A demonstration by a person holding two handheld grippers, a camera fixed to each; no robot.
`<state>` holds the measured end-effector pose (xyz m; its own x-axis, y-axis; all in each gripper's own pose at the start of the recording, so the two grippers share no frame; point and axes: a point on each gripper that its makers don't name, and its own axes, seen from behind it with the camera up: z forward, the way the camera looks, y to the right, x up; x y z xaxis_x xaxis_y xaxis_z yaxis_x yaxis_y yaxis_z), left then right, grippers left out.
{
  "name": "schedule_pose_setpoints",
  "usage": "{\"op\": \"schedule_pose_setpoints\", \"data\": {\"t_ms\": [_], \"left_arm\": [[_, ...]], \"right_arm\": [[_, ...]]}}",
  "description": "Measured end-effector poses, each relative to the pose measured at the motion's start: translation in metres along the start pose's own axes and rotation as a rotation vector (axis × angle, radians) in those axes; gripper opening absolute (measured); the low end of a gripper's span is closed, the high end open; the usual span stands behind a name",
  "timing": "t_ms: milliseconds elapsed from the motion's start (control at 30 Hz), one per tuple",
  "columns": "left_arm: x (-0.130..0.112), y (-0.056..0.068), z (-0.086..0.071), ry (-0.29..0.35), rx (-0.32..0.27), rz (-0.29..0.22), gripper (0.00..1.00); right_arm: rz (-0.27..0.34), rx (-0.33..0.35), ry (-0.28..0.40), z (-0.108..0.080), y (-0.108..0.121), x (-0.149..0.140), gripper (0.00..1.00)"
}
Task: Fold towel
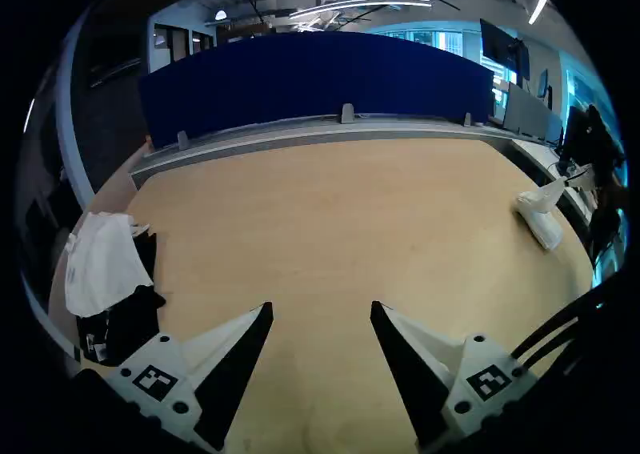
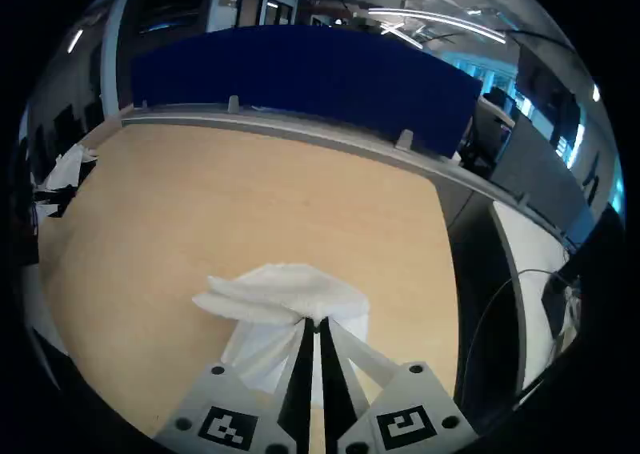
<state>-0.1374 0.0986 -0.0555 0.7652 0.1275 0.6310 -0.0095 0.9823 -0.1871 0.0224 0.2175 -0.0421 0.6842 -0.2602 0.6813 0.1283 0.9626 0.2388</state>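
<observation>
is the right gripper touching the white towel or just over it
Touching. The right gripper view shows the right gripper with both fingers pinched on a bunched fold of the white towel, above the wooden table.

At 6 o'clock, left gripper (image 1: 321, 306) with black-and-white fingers spread wide apart above pale wooden tabletop (image 1: 336, 214). At 9 o'clock, loose white cloth (image 1: 100, 266) draped over black fabric (image 1: 132, 322). At 3 o'clock, near table edge, small crumpled white towel (image 1: 547, 231), detail too small to tell. At 12 o'clock, dark blue partition panel (image 1: 320, 78). At 4 o'clock, black cables (image 1: 560, 326).
</observation>
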Motion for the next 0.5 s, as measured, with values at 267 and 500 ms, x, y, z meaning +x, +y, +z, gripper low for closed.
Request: {"op": "schedule_pose_setpoints", "data": {"t_ms": [267, 500], "left_arm": [[-0.003, -0.002, -0.002, -0.004, 0.004, 0.006, 0.90], [-0.005, -0.005, -0.005, -0.004, 0.010, 0.005, 0.90]], "right_arm": [[0.026, -0.036, -0.033, 0.003, 0.008, -0.022, 0.05], [0.029, -0.066, -0.055, 0.006, 0.015, -0.031, 0.05]]}}
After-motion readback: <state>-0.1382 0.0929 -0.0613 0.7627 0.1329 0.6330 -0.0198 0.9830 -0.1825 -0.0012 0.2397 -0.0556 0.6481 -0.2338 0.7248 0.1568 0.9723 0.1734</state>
